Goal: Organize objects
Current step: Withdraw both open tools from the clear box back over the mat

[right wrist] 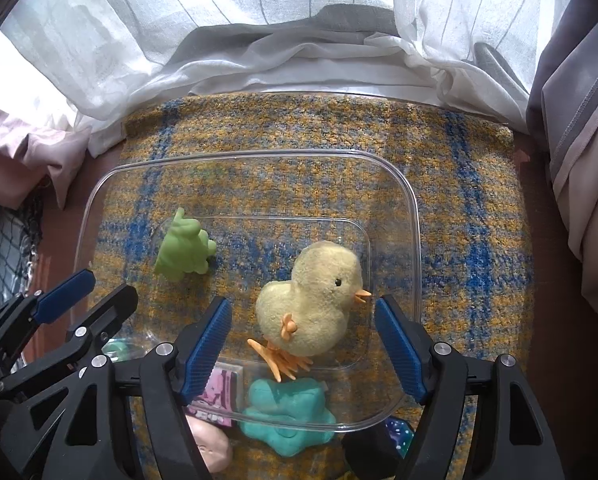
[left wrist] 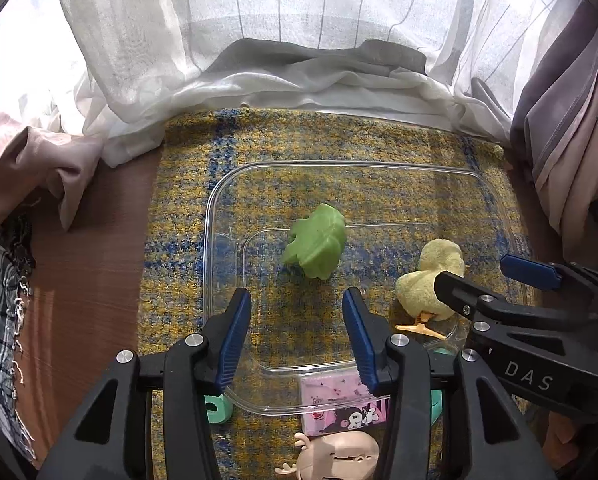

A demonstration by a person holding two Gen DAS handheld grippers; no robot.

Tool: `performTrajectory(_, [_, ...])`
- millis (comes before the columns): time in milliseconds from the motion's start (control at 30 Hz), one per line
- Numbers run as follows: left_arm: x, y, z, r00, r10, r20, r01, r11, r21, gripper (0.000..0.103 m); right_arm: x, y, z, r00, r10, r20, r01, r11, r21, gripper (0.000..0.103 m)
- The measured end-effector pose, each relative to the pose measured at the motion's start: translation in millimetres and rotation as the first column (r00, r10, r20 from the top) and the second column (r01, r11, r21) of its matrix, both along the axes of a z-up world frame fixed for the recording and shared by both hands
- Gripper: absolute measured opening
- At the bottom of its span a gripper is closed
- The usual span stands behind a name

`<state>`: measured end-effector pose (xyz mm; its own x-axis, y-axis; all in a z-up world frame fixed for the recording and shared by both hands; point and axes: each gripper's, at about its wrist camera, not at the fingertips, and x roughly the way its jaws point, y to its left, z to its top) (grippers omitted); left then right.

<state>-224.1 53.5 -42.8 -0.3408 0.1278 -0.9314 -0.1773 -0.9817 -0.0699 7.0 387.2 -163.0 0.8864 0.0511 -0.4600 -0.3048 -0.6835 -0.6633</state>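
Looking down along my left gripper (left wrist: pixel 297 332), I see its blue-padded jaws standing apart with nothing between them, hanging over the near part of the clear plastic rectangular tub (left wrist: pixel 219 200). That tub sits on a yellow-and-blue woven mat (left wrist: pixel 339 140). Inside it, the pale green leaf-shaped soft toy (left wrist: pixel 315 246) lies apart from my left pads, toward the tub's left half. My right gripper (right wrist: pixel 303 332) has its jaws spread wide on either side of the fuzzy yellow wind-up chick with orange feet (right wrist: pixel 311 304); neither pad touches it, and the chick stands upright on the tub floor, beak toward the right pad. Outside the tub's near wall lie a teal star-shaped soft toy (right wrist: pixel 287 412), a pink printed card pack (left wrist: pixel 339 404) and a beige plastic toy (left wrist: pixel 339 456), close together on the mat. White sheer curtain (left wrist: pixel 259 20) bunches along the mat's far edge.
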Motion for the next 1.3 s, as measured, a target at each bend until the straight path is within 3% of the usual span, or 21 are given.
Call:
performTrajectory(233, [8.2,-2.8,10.6,1.000,0.006,-0.021,-0.006,1.000,-0.017,0.058,-15.3,-3.3,14.9,1.000,0.018,-0.006,-0.018,0.999,0.031,0.080])
performTrajectory(1300, [86.1,-11.7,58.3,0.995,-0.013,-0.104,0.014,1.000,0.006,0.073,-58.1,-60.1,109.6,1.000,-0.017,-0.023,0.021,0.985,0.174,0.080])
